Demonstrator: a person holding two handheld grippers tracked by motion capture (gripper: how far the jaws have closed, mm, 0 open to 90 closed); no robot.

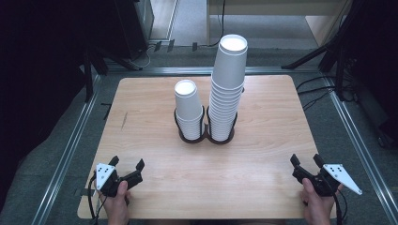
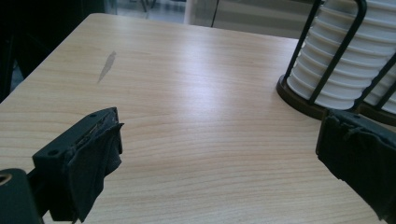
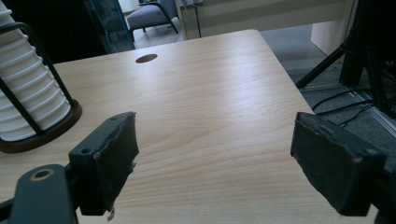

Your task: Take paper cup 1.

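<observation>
Two stacks of white paper cups stand in a black wire holder [image 1: 206,136] at the middle of the wooden table [image 1: 155,183]: a short stack [image 1: 188,110] on the left and a tall stack [image 1: 228,79] on the right. My left gripper [image 1: 126,162] rests near the front left corner, open, with bare table between its jaws [image 2: 219,140]. The short cup stack [image 2: 345,56] stands ahead to its right. My right gripper [image 1: 305,158] sits near the front right corner, also open with nothing between its jaws [image 3: 215,140]. The tall cup stack [image 3: 28,93] stands off to its left.
A dark scuff [image 1: 124,121] marks the tabletop on the left. A small cable hole [image 3: 146,58] sits near the far edge. Metal rails [image 1: 70,150] frame the table, and cables [image 1: 319,89] lie on the floor to the right. Dark stands flank both far corners.
</observation>
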